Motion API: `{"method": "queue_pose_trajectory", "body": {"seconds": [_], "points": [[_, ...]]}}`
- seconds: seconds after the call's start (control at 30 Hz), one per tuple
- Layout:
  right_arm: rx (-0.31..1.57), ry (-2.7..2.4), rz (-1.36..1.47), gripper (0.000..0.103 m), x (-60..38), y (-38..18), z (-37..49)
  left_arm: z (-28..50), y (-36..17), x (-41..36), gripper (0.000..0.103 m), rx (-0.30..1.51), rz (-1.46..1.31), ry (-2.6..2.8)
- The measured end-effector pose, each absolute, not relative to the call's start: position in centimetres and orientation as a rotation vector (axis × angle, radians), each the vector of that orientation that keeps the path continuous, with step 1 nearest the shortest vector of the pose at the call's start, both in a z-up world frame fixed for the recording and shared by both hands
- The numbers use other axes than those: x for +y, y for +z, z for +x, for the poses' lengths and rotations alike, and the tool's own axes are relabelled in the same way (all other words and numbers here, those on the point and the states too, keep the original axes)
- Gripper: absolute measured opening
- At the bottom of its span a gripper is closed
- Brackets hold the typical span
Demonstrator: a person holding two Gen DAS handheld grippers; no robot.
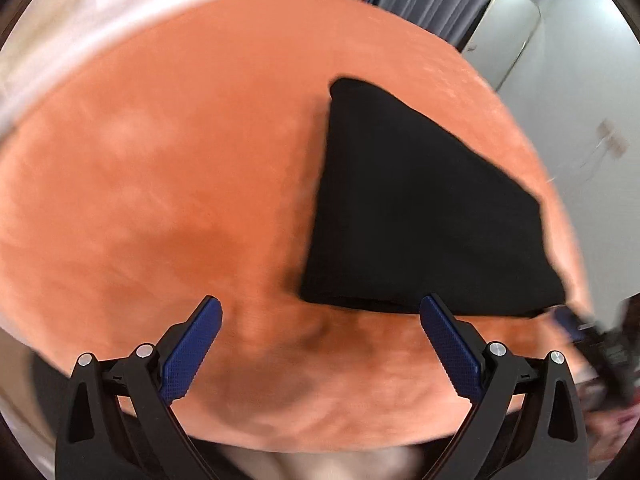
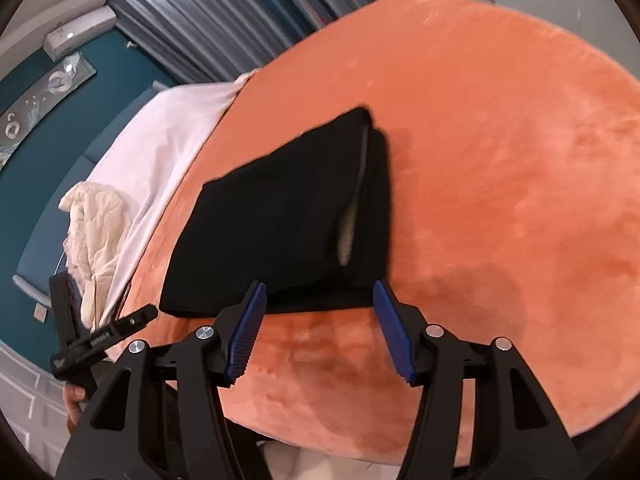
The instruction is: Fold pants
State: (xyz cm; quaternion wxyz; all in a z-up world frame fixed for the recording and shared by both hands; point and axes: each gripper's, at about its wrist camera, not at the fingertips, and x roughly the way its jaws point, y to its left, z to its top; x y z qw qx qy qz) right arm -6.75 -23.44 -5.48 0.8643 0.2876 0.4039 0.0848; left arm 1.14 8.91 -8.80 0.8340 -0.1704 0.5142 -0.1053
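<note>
Left gripper (image 1: 320, 344), right gripper (image 2: 320, 330) both released, empty; folded black pants (image 2: 288, 224) on orange blanket (image 2: 500, 160).

Left gripper (image 1: 320, 312) and right gripper (image 2: 318, 298) both gape, empty.

1 pants (image 2: 280, 220), folded, just ahead of right hand-held gripper (image 2: 320, 292). 1 orange blanket (image 2: 500, 160). 1 white sheet (image 2: 168, 136) and 1 cream quilt (image 2: 96, 232), far left of it. 2 hand-held grippers total, incl. left (image 1: 320, 308).
</note>
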Motion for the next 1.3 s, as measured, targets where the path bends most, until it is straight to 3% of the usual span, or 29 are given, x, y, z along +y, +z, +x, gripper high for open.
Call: {"method": "queue_pose_trajectory", "body": {"seconds": [0.1,0.13,0.17,0.3,0.37,0.47,0.5,0.57,0.6,0.63,0.77,0.93,1.3], "points": [[0.874,0.215,0.657,0.053,-22.6,-6.0,-5.5,2.0,-9.7,10.0,0.098,1.121,-0.542,-0.273],[0.864,0.222,0.659,0.031,-22.3,-5.7,-5.4,2.2,-9.6,10.2,0.098,1.121,-0.562,-0.275],[0.849,0.217,0.646,0.016,-22.2,-5.3,-5.4,2.3,-9.5,10.1,0.098,1.118,-0.563,-0.272],[0.783,0.185,0.622,0.012,-22.7,-3.2,-6.1,1.9,-8.0,9.6,0.098,1.063,-0.424,-0.196],[0.823,0.118,0.606,0.012,-23.7,-5.0,-6.2,1.7,-8.0,9.3,0.098,1.053,-0.374,-0.188],[0.896,0.147,0.642,0.019,-23.8,-7.6,-6.3,1.8,-8.5,9.4,0.098,1.067,-0.349,-0.204],[0.900,0.146,0.647,0.027,-23.7,-7.3,-6.8,1.9,-8.6,9.4,0.098,1.070,-0.354,-0.212],[0.865,0.102,0.620,0.058,-23.8,-6.0,-7.9,2.4,-9.0,9.6,0.098,1.074,-0.376,-0.222],[0.837,0.076,0.608,0.085,-24.1,-5.4,-8.4,2.9,-9.4,9.6,0.098,1.080,-0.396,-0.227],[0.819,0.051,0.600,0.093,-24.6,-4.9,-8.5,3.5,-9.8,9.6,0.098,1.095,-0.418,-0.239],[0.854,0.103,0.722,0.093,-26.2,-6.2,-7.2,4.6,-10.8,8.4,0.098,1.133,-0.420,-0.243],[0.901,0.142,0.819,0.093,-25.4,-8.6,-5.6,5.3,-10.4,4.6,0.098,1.110,-0.184,-0.202],[0.914,0.118,0.718,0.093,-22.0,-8.6,-2.8,5.4,-10.1,1.2,0.098,1.004,0.016,-0.145]]}}
